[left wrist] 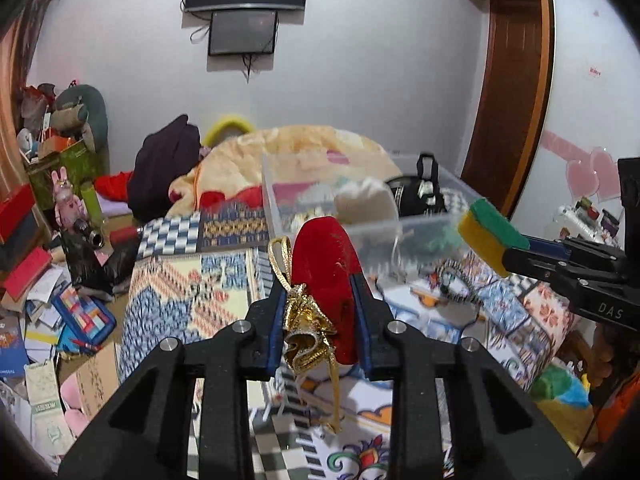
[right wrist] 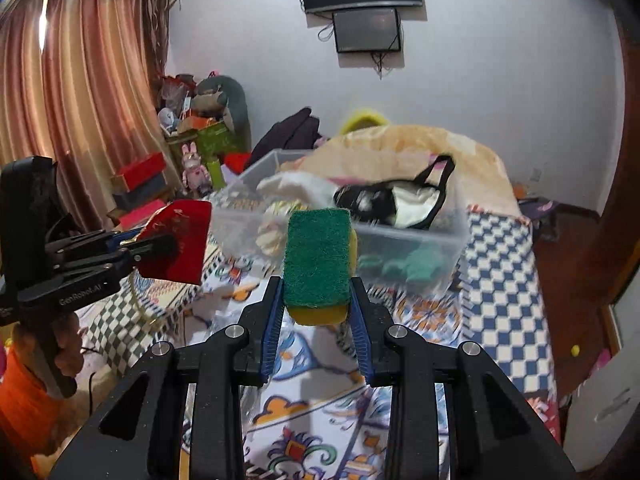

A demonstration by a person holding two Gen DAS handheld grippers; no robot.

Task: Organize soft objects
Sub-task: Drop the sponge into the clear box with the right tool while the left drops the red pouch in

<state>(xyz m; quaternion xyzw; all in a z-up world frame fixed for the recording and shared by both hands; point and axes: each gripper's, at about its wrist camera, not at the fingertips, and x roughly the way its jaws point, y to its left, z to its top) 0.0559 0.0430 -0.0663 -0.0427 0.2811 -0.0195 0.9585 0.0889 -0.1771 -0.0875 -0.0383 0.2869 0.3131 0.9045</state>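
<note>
My left gripper (left wrist: 320, 280) is shut on a red velvet pouch (left wrist: 326, 276) with a gold drawstring bow (left wrist: 306, 332), held above the patterned bedspread. It also shows at the left of the right wrist view (right wrist: 178, 240). My right gripper (right wrist: 317, 280) is shut on a green and yellow sponge (right wrist: 318, 260), green side up; the sponge shows at the right of the left wrist view (left wrist: 490, 236). A clear plastic bin (left wrist: 372, 228) (right wrist: 400, 240) stands on the bed just beyond both grippers. It holds a white cloth (left wrist: 366, 200), a black bag (right wrist: 396, 196) and green items.
A peach blanket (left wrist: 304, 148) is heaped behind the bin. A dark garment (left wrist: 168, 168) lies at the back left. Boxes, books and toys (left wrist: 60, 280) clutter the floor to the left. A wooden door (left wrist: 508, 100) stands at the right.
</note>
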